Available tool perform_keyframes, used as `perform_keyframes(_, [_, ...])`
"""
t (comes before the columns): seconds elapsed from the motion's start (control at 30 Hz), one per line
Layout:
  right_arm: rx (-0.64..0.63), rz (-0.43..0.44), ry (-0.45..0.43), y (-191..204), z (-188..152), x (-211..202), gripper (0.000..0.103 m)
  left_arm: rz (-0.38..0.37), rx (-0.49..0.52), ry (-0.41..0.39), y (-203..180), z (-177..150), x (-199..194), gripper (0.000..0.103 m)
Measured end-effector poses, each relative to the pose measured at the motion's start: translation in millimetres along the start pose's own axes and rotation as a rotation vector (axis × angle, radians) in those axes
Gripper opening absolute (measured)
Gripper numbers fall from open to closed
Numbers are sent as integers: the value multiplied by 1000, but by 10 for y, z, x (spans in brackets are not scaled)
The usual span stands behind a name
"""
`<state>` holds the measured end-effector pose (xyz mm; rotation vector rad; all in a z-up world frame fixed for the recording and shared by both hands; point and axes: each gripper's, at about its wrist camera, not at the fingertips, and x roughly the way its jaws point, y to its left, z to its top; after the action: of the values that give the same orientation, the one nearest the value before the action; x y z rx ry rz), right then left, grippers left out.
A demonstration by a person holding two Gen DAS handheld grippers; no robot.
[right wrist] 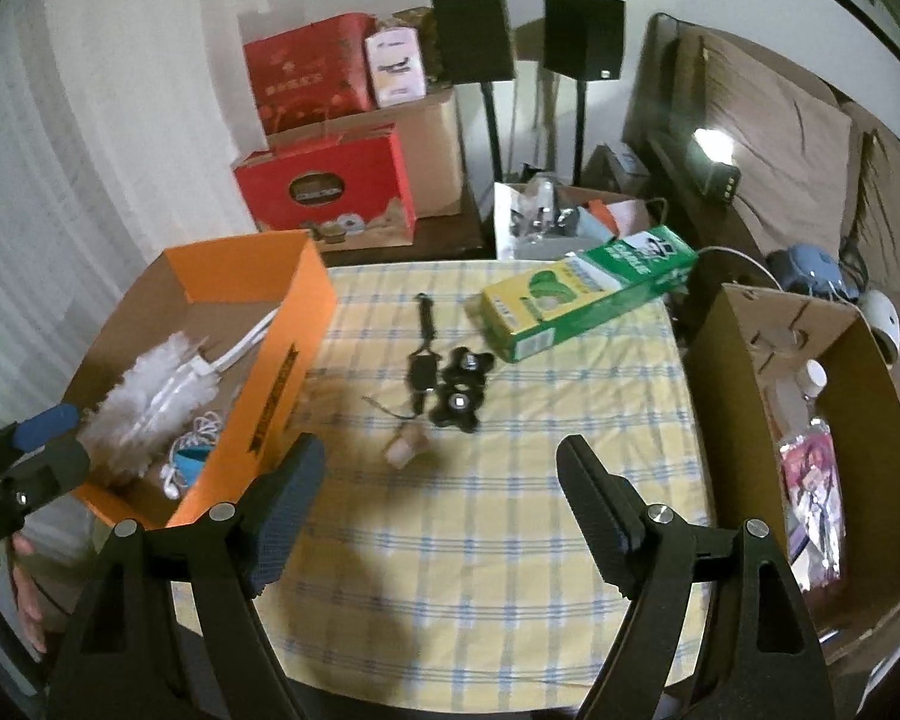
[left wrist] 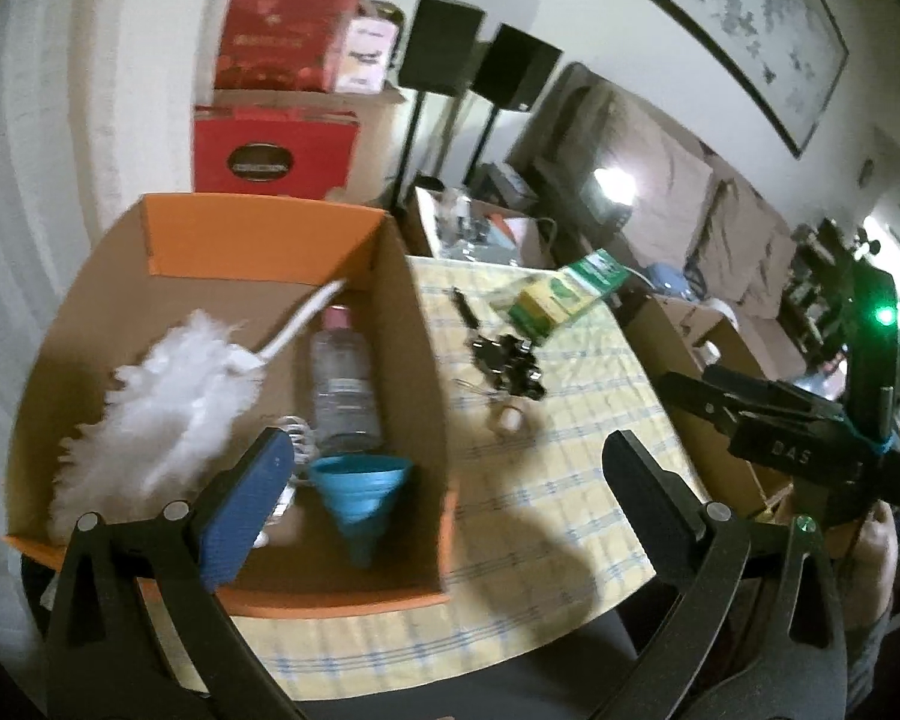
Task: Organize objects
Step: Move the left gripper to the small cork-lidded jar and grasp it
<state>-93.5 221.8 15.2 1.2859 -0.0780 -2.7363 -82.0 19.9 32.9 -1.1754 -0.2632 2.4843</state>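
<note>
An orange cardboard box (left wrist: 270, 234) stands on the left of the checked tablecloth (right wrist: 510, 540). Inside it lie a white feather duster (left wrist: 150, 414), a clear bottle with a pink cap (left wrist: 342, 378), a blue funnel (left wrist: 357, 486) and a white cable. My left gripper (left wrist: 447, 444) is open and empty, its jaws spanning the box's right wall. On the cloth lie a green and yellow carton (right wrist: 582, 294), a black spinner-like cluster (right wrist: 459, 387), a thin black strap (right wrist: 423, 336) and a small beige piece (right wrist: 405, 447). My right gripper (right wrist: 441, 447) hangs open over the cloth, just in front of that piece, holding nothing.
A brown cardboard box (right wrist: 744, 360) with a bottle and a printed packet stands at the table's right edge. Red gift boxes (right wrist: 324, 192), two black speakers on stands and a sofa lie behind. A hand holds the left gripper (right wrist: 60, 441) at the left edge.
</note>
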Motion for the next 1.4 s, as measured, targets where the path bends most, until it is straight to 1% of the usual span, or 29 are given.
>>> perform_keyframes(0.33, [39,-32,-3,-331,-106,11,82,-19,58,34,-382,-62,384,103])
perform_keyframes(0.5, [72,-37,11,-478,-160,79,83,-2,92,49,-542,-105,555,103])
perform_keyframes(0.63, [87,-69,12,-596,-203,133,84,14,138,58,-708,-154,694,102])
perform_keyframes(0.9, [142,-58,8,-830,-283,155,84,13,253,51,-990,-179,985,99])
perform_keyframes(1.0, [154,-63,-3,-887,-305,131,84,19,248,64,-994,-183,1131,92])
perform_keyframes(1.07, [162,-64,-11,-927,-325,116,84,19,229,93,-976,-195,1266,85])
perform_keyframes(1.23, [175,-42,-1,-996,-374,135,84,28,210,118,-893,-223,1519,80])
perform_keyframes(1.3, [191,-24,8,-1027,-397,155,84,32,170,115,-800,-218,1610,79])
perform_keyframes(1.37, [205,-9,13,-1048,-417,178,84,29,140,122,-727,-217,1707,73])
perform_keyframes(1.4, [207,-4,16,-1054,-425,192,84,32,138,122,-716,-221,1742,72])
